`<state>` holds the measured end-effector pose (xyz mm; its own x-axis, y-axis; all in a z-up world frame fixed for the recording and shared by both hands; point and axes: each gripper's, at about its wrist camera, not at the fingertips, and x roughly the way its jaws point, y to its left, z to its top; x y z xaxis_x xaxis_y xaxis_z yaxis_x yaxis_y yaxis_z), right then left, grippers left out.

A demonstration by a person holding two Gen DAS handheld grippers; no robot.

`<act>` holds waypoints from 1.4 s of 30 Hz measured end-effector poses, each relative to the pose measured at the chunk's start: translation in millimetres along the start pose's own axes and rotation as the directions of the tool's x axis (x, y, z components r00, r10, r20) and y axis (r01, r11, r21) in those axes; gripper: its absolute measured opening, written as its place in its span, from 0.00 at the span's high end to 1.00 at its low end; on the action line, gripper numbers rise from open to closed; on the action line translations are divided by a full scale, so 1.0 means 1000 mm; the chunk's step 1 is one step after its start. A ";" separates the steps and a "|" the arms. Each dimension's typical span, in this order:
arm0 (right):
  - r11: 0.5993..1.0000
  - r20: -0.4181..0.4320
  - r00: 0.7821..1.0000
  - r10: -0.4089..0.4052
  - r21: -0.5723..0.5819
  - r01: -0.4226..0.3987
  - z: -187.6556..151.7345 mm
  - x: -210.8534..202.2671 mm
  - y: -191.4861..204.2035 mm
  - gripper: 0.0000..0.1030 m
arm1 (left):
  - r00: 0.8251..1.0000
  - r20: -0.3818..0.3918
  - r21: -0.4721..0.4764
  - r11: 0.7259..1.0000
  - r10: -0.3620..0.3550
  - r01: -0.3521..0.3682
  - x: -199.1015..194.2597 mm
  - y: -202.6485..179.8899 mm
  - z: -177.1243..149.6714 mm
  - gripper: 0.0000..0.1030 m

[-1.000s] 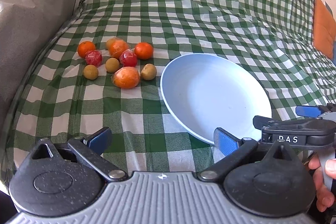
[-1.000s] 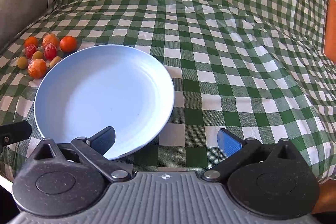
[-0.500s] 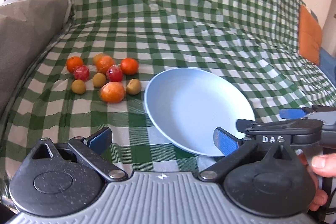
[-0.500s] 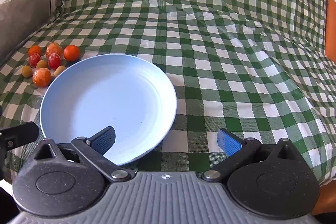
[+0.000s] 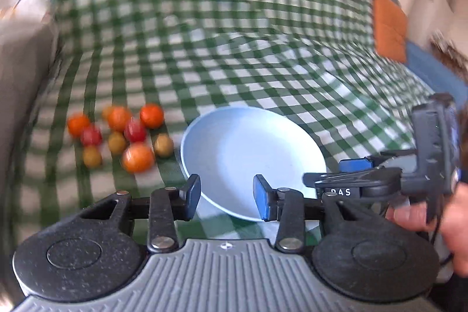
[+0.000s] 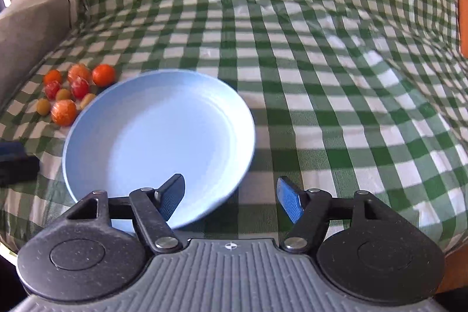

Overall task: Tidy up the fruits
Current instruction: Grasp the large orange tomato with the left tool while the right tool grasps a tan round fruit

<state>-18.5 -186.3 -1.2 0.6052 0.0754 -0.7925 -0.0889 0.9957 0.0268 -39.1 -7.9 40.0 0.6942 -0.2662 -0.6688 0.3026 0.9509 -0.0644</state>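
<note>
A green checked cloth covers the couch; both claws hang over its near edge, empty.

Nearest, the left claw and right claw are both closing with nothing between their fingers. Just ahead of both lies the bare blue plate. Beyond it, ahead and to the left of the left claw, sits the cluster of small fruits, round, no long axis. The left claw looks nearer them, so probably reaches first.

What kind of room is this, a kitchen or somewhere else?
Probably a home living room, not a kitchen: a green checked cloth drapes over what looks like a sofa, with a grey cushion at one end. A blue plate and small fruits sit on it.
</note>
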 end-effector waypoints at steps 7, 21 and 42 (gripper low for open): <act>0.995 -0.057 0.998 -0.005 0.099 0.010 0.001 0.015 -0.011 0.41 | 0.999 -0.036 -0.194 0.981 -0.024 0.016 0.025 0.044 0.001 0.57; 0.992 -0.018 1.000 0.016 0.124 -0.013 0.009 0.021 -0.006 0.70 | 0.990 -0.141 -0.168 0.985 0.016 -0.040 0.075 0.028 -0.005 0.87; 0.994 0.235 0.966 -0.110 0.035 0.105 0.024 -0.008 0.013 0.43 | 0.980 -0.082 -0.507 0.839 0.183 -0.199 0.065 0.103 0.006 0.48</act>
<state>-6.0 -173.2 20.2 0.7799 -0.0242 -0.6254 0.0026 0.9994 -0.0354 41.5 72.0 -5.6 0.6818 -0.0741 -0.7278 -0.2154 0.9304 -0.2966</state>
